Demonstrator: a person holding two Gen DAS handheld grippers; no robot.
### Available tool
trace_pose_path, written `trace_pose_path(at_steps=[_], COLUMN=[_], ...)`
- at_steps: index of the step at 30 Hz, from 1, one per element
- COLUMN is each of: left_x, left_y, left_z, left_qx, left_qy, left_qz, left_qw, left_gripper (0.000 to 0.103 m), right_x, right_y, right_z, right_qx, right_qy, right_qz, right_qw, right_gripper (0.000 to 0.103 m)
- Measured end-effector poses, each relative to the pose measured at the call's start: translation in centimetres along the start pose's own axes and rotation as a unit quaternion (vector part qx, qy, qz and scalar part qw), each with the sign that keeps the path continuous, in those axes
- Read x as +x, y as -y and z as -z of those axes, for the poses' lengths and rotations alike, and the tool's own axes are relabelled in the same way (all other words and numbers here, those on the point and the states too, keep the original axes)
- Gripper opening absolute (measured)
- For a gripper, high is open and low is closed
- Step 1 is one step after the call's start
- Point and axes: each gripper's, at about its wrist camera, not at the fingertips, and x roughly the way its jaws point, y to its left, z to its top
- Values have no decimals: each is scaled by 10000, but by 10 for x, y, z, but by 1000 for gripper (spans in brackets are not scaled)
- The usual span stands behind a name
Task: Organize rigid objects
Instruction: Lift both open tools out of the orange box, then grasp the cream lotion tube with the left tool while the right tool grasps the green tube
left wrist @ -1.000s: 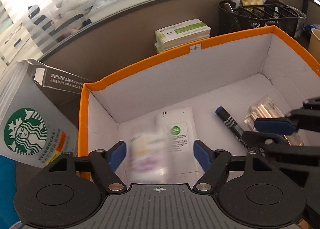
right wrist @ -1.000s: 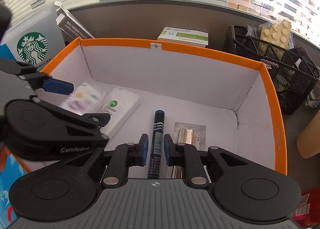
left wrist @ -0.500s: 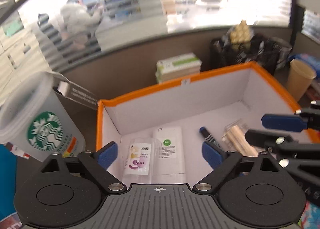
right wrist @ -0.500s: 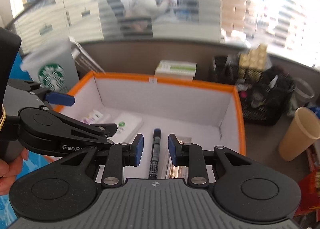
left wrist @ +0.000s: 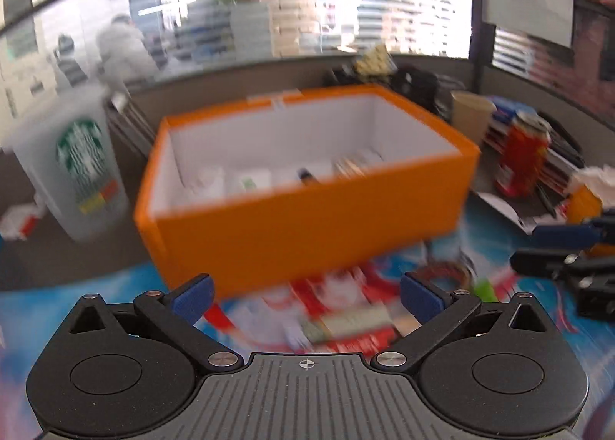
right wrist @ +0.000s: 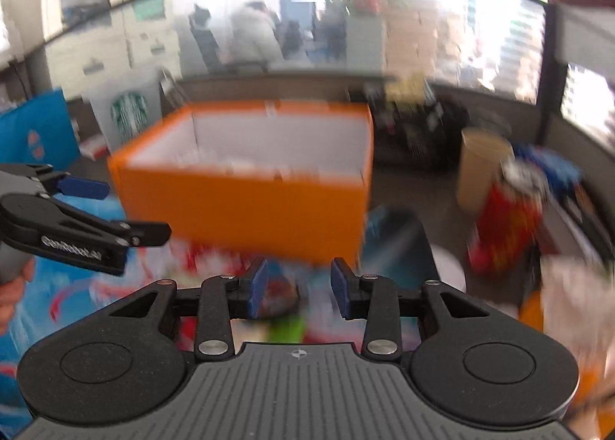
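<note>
Only the green Starbucks siren logo on the frosted plastic cup [left wrist: 82, 167] can be made out; all other print is blurred.

The left gripper [left wrist: 306, 296] pointed forward and somewhat downward, its black linkage arms splayed far apart and its blue pads [left wrist: 191, 298] standing wide, with nothing between them; its jaws had just been opening. In the right wrist view the same tool showed from the side at the left edge, with part of the hand [right wrist: 11, 288] that carried it visible beneath the grey handle. The right gripper [right wrist: 299, 288] also tilted forward and down, its blue pads [right wrist: 258, 287] parted by a moderate gap and gripping nothing; its jaws had just been opening too. The two grippers were side by side, apart.
</note>
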Motion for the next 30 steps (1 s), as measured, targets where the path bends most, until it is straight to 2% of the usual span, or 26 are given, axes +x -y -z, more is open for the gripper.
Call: trace_pose_path(at_steps=[6, 11, 15, 17, 20, 22, 27, 30], left_x=[6, -3, -8, -8, -6, -4, 1, -2], left_y=[-11, -32, -40, -33, -14, 0, 32, 44], left_z=[22, 28, 30, 31, 34, 36, 39, 39], left_qx=[-286, -537, -711, -632, -412, -291, -3, 169], left_qy=[-293, -271, -301, -336, -395, -421, -464, -329], left_qz=[-169, -535, -565, -514, -347, -226, -25, -84], left_qw=[9990, 9968, 9954, 9961, 9978, 9984, 9989, 9993], left_gripper=[103, 103, 103, 103, 103, 103, 103, 103], right_x=[11, 15, 18, 15, 9, 4, -7, -11], right_y=[4, -1, -15, -26, -46, -52, -54, -45], right_z=[39, 44, 50, 53, 62, 68, 83, 89], right_qx=[218, 343, 113, -268, -1034, -1377, -1690, -1616], right_qy=[-463, -554, -622, -590, -543, -468, -392, -442], right_qz=[24, -269, -280, -120, 384, 688, 881, 885], right_qw=[9987, 9975, 9976, 9978, 9924, 9870, 9809, 9819], right_gripper=[34, 37, 36, 36, 22, 20, 12, 11])
